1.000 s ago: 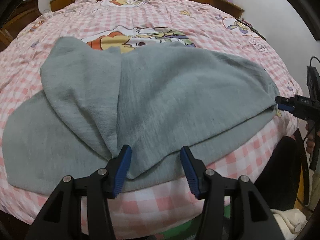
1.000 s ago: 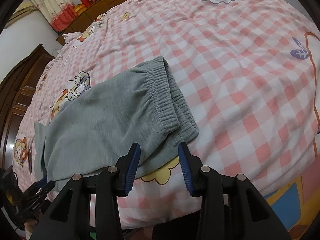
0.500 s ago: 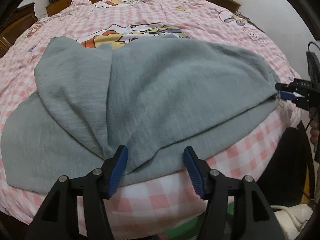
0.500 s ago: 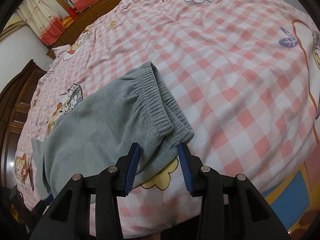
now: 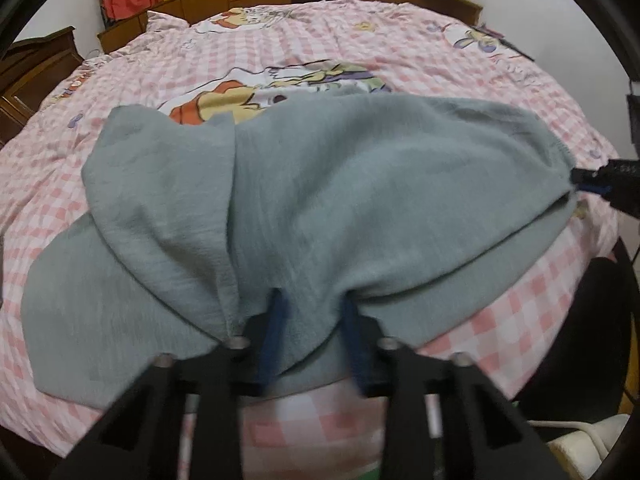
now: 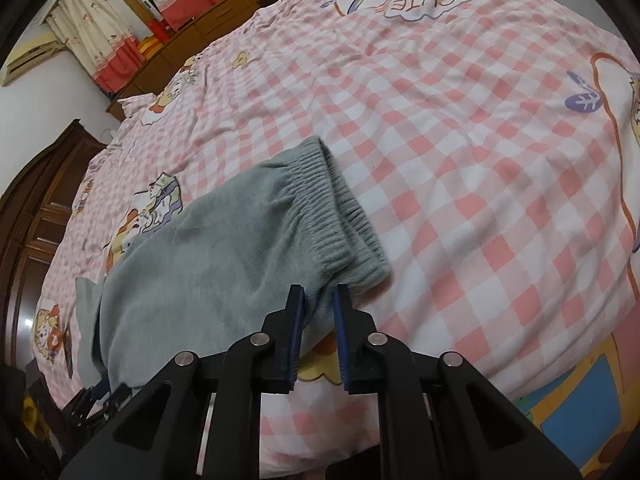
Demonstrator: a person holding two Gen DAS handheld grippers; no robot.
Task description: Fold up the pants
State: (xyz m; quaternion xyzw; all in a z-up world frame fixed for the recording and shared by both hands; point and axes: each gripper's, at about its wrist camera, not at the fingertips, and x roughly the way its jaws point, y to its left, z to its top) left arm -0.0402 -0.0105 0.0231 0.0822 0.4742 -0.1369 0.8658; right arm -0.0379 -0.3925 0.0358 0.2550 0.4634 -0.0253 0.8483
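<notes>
Both grippers newly, seemingly, pinching pants (image 5: pixel 360 208)

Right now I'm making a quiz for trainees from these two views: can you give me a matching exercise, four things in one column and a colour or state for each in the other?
Things:
1. pants
2. bedspread
3. left gripper
4. waistband

Colour or state:
A. pink and white checks with cartoon prints
B. ribbed and gathered, lying on the bed
C. plain grey-green, spread over the bed's near edge
D. jaws just closed, pads pressing a bunch of cloth

Pairs: 1-C, 2-A, 3-D, 4-B
</notes>
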